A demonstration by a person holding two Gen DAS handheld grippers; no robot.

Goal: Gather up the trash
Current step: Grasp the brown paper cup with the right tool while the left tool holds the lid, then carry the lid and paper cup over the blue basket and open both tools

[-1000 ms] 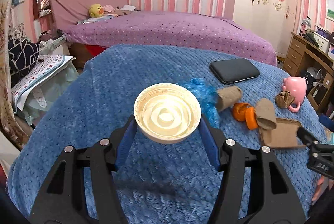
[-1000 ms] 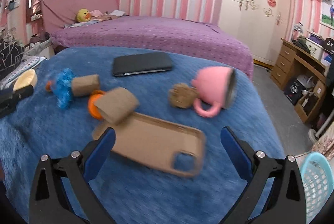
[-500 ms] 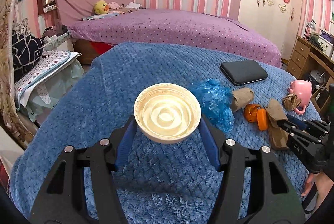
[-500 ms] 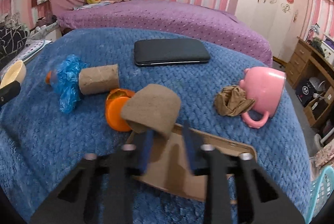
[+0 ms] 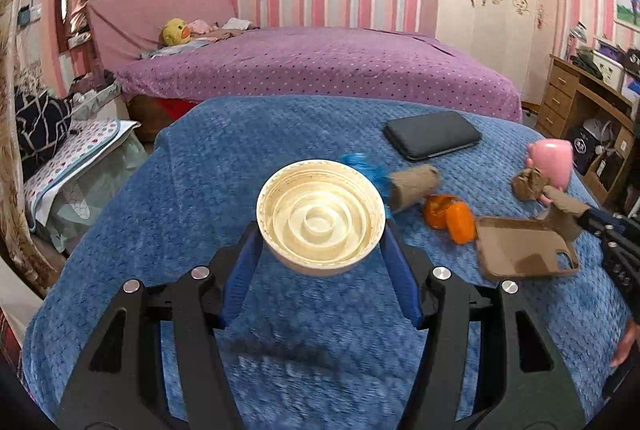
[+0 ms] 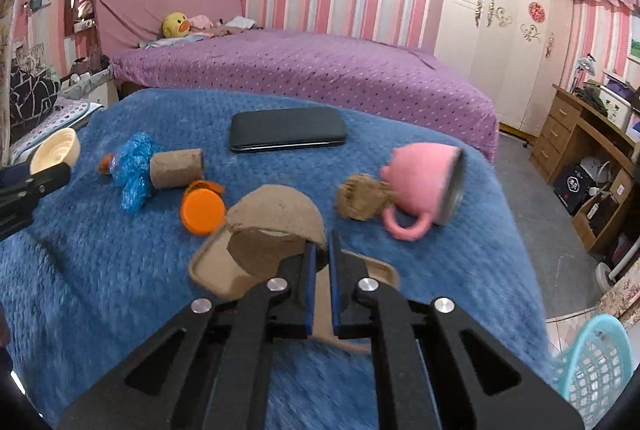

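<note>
My left gripper (image 5: 320, 236) is shut on a cream round lid (image 5: 320, 218), held above the blue blanket (image 5: 192, 189). My right gripper (image 6: 322, 250) is shut on the wall of a brown cardboard tube (image 6: 276, 230), just over a tan phone case (image 6: 212, 270). In the left wrist view the same tube (image 5: 564, 207) and case (image 5: 520, 254) sit at the right. Loose on the blanket lie a blue plastic wrapper (image 6: 134, 169), a second cardboard tube (image 6: 176, 167), an orange cap (image 6: 202, 211) and a crumpled brown paper (image 6: 360, 197).
A pink mug (image 6: 424, 177) lies on its side beside the crumpled paper. A black phone (image 6: 286, 129) rests farther back. A turquoise basket (image 6: 596, 362) stands on the floor at the lower right. A purple bed (image 6: 320, 69) is behind, a wooden desk (image 6: 580, 133) to the right.
My right gripper went from wide open to shut, pinching the brown tube's wall over the phone case. The left gripper kept the cream lid and shifted a little.
</note>
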